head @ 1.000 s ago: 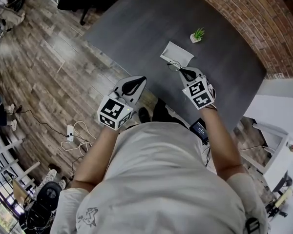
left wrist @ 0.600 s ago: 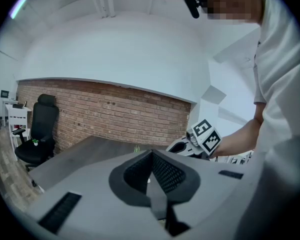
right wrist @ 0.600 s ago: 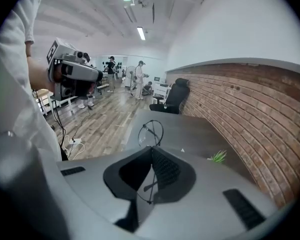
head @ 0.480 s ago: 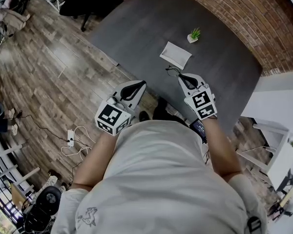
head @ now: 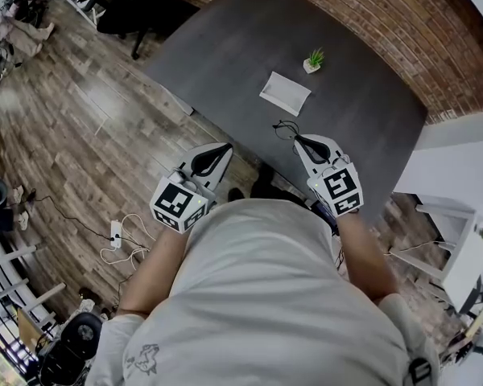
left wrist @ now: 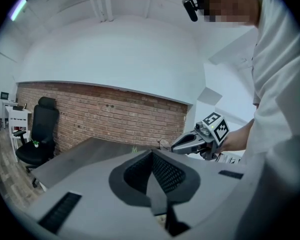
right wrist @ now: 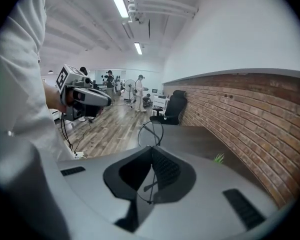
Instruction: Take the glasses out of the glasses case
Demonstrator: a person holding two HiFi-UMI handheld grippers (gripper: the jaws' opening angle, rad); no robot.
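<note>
— Jaws of the right gripper (right wrist: 151, 153) are squeezed together on one thin arm of the glasses (right wrist: 150, 132). Does the left gripper (left wrist: 151, 154) hold anything?

— No. Its jaws are pressed together too, with nothing between them. It is off to the left side.

— Where are the glasses?

— Out of the glasses case (head: 286, 92). They hang from the right gripper, over the near edge of the dark table (head: 225, 39). The white case lies farther out on the table, apart from them, near a little potted plant (head: 312, 59).

— Will they be hard to carry?

— They look very light. But the wire frame looks thin and bendy, and the lenses could scratch. Held by one arm, they can swing. So the person should likely move slowly and set them down softly.
</note>
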